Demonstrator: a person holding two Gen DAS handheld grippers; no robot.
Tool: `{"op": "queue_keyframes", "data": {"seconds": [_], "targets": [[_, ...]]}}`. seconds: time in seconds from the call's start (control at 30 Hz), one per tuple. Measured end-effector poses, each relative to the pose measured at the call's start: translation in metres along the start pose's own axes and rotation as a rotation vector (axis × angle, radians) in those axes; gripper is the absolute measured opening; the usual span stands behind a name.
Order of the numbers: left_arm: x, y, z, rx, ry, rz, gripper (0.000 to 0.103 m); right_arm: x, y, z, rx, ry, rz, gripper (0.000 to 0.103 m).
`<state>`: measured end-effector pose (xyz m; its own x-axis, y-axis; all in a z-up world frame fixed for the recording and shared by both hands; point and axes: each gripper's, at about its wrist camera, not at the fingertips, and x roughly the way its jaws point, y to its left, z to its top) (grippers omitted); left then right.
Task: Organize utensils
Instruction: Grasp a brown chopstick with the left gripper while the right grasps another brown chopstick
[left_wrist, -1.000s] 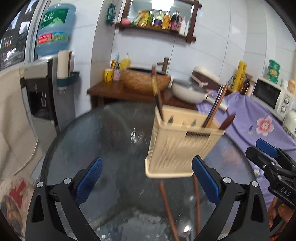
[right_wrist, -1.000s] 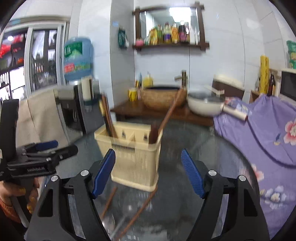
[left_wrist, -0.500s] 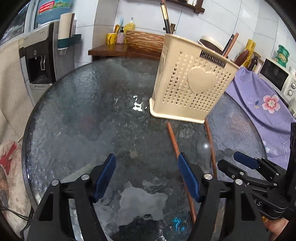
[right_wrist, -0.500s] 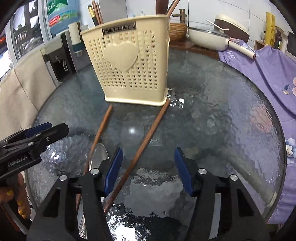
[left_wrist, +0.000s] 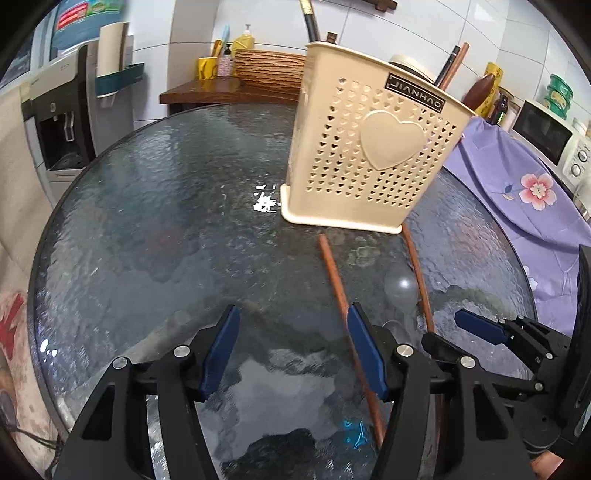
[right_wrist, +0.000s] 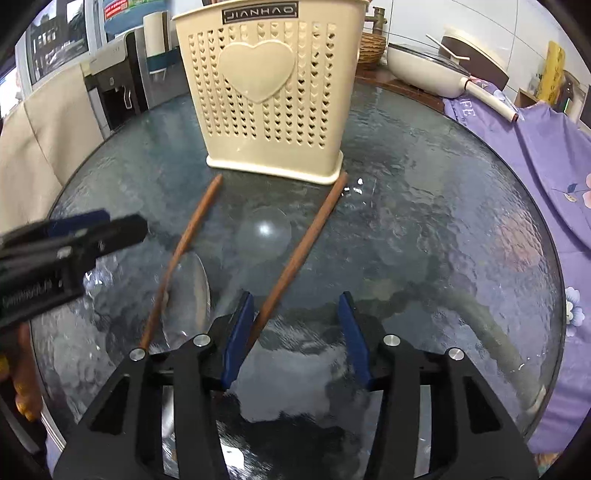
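Note:
A cream perforated utensil holder (left_wrist: 373, 155) with a heart on its front stands on the round glass table (left_wrist: 155, 221); several utensils stick out of its top. It also shows in the right wrist view (right_wrist: 269, 92). Two brown chopsticks lie on the glass in front of it: one (right_wrist: 303, 251) and another (right_wrist: 184, 251). A clear spoon (right_wrist: 192, 291) lies between them. My left gripper (left_wrist: 293, 350) is open and empty, low over the table. My right gripper (right_wrist: 295, 332) is open and empty, its left pad beside the right chopstick.
A purple flowered cloth (left_wrist: 524, 184) covers the surface at the right. A water dispenser (left_wrist: 62, 122) stands at the left. A wooden side table (left_wrist: 229, 88) with a woven basket is behind. A white pan (right_wrist: 428, 62) sits at the back right.
Both grippers have dropped from above the holder to low over the near part of the table. They have closed in on the chopsticks and spoon. Both remain open.

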<state>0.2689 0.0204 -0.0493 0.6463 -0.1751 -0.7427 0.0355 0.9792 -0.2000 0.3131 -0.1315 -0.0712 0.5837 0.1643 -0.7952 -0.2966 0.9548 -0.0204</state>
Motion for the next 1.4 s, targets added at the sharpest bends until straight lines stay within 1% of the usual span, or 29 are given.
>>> {"op": "queue_keyframes", "data": {"seconds": [0.07, 0.13, 0.3, 0.43, 0.5, 0.57, 0.67, 0.73, 0.9, 1.03, 1.3, 1.4], "targets": [[0.005, -0.003, 0.004, 0.008, 0.009, -0.004, 0.058, -0.002, -0.005, -0.002, 0.001, 0.003, -0.005, 0.043], [0.011, -0.006, 0.008, 0.017, 0.022, -0.012, 0.057, -0.003, -0.011, -0.004, -0.001, 0.011, -0.006, 0.041], [0.026, -0.013, 0.014, 0.032, 0.057, -0.023, 0.053, -0.006, -0.029, -0.007, 0.009, 0.026, -0.028, 0.041], [0.036, -0.019, 0.017, 0.039, 0.077, -0.03, 0.047, -0.007, -0.043, -0.004, 0.08, 0.011, 0.025, 0.041], [0.038, -0.021, 0.018, 0.053, 0.074, -0.008, 0.045, -0.006, -0.044, 0.002, 0.086, -0.004, 0.026, 0.041], [0.039, -0.023, 0.019, 0.068, 0.077, 0.005, 0.043, -0.001, -0.043, 0.008, 0.085, 0.0, 0.023, 0.041], [0.04, -0.025, 0.019, 0.081, 0.077, 0.016, 0.04, 0.006, -0.044, 0.017, 0.108, -0.001, 0.059, 0.041], [0.042, -0.026, 0.021, 0.097, 0.076, 0.033, 0.036, 0.011, -0.044, 0.024, 0.105, -0.005, 0.053, 0.041], [0.049, -0.029, 0.03, 0.105, 0.079, 0.056, 0.032, 0.023, -0.043, 0.043, 0.093, -0.01, 0.029, 0.041], [0.053, -0.029, 0.033, 0.123, 0.079, 0.072, 0.031, 0.036, -0.042, 0.054, 0.091, 0.004, 0.01, 0.036], [0.056, -0.034, 0.034, 0.153, 0.078, 0.094, 0.03, 0.049, -0.039, 0.068, 0.057, -0.003, -0.022, 0.033], [0.056, -0.035, 0.034, 0.16, 0.075, 0.102, 0.027, 0.053, -0.039, 0.073, 0.05, -0.002, -0.02, 0.028]]}}
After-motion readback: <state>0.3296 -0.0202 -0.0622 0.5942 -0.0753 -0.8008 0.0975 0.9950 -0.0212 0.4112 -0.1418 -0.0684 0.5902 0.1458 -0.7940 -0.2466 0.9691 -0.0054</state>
